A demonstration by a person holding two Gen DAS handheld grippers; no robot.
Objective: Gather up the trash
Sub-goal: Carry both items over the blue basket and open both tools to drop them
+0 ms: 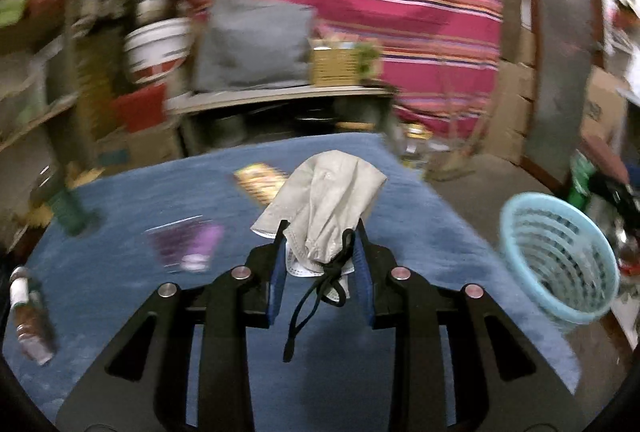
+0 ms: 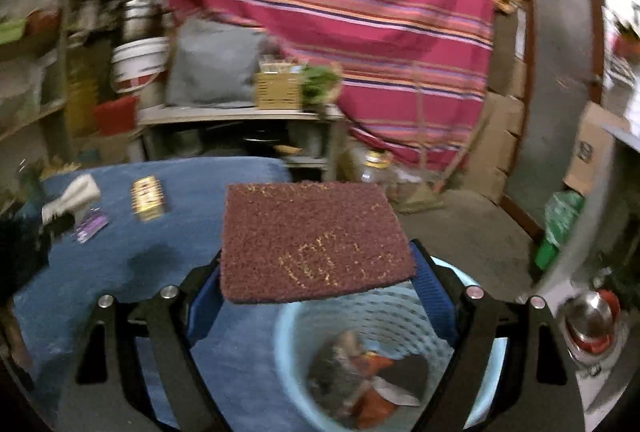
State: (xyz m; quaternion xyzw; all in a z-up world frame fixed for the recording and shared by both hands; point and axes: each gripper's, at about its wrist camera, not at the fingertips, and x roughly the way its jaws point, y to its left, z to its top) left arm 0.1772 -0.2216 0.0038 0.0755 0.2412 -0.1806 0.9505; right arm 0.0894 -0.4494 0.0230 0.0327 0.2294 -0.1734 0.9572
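Note:
My left gripper (image 1: 320, 232) is shut on a crumpled grey face mask (image 1: 328, 199) with a black ear loop hanging down, held above the blue cloth table (image 1: 120, 211). The light blue basket (image 1: 560, 264) stands to its right on the floor. My right gripper (image 2: 316, 256) is shut on a maroon scouring pad (image 2: 312, 236), held flat above the basket (image 2: 288, 328), which holds several pieces of trash. In the right wrist view the mask (image 2: 76, 195) and the left gripper show at the far left.
On the blue cloth lie a yellow wrapper (image 1: 260, 179), a purple wrapper (image 1: 192, 244), a small bottle (image 1: 30, 316) and a green item (image 1: 68, 207). Behind stand a shelf with a grey cushion (image 1: 252, 43), a striped red curtain, cardboard boxes and a steel pot (image 2: 592, 316).

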